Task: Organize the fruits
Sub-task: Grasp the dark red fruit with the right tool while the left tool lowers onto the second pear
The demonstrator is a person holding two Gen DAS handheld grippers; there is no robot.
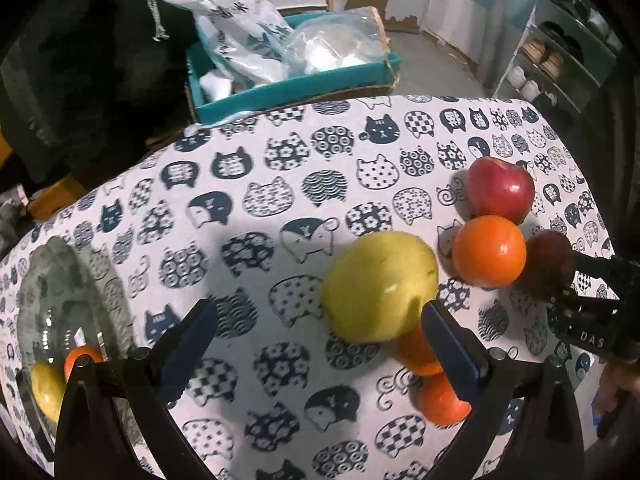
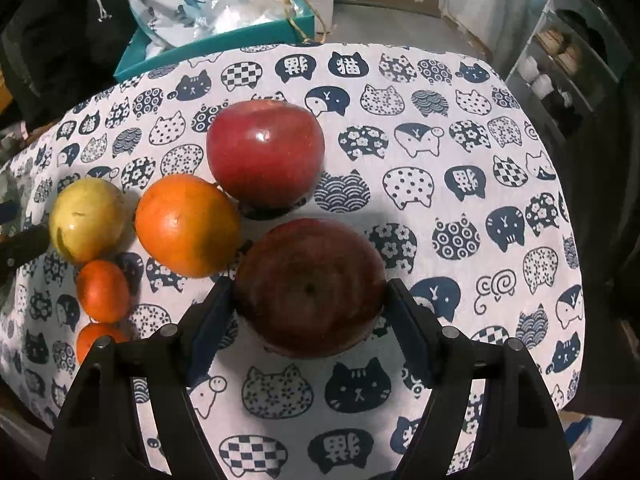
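Observation:
On the cat-print tablecloth lie a bright red apple [image 2: 265,156], a big orange [image 2: 187,225], a yellow pear [image 2: 87,221] and two small tangerines [image 2: 103,290]. My right gripper [image 2: 309,304] is shut on a dark red apple [image 2: 310,286], its blue pads against both sides. My left gripper [image 1: 316,344] is open and empty, just in front of the pear [image 1: 378,285]; the tangerines [image 1: 440,400] lie by its right finger. The right gripper [image 1: 592,312] shows at the far right there, on the dark apple [image 1: 548,264]. A glass bowl [image 1: 60,320] at left holds a yellow fruit and an orange one.
Behind the table stands a teal box [image 1: 288,88] with plastic bags in it. A shelf unit [image 1: 560,60] stands at the back right. The table edge [image 2: 576,240] runs close on the right.

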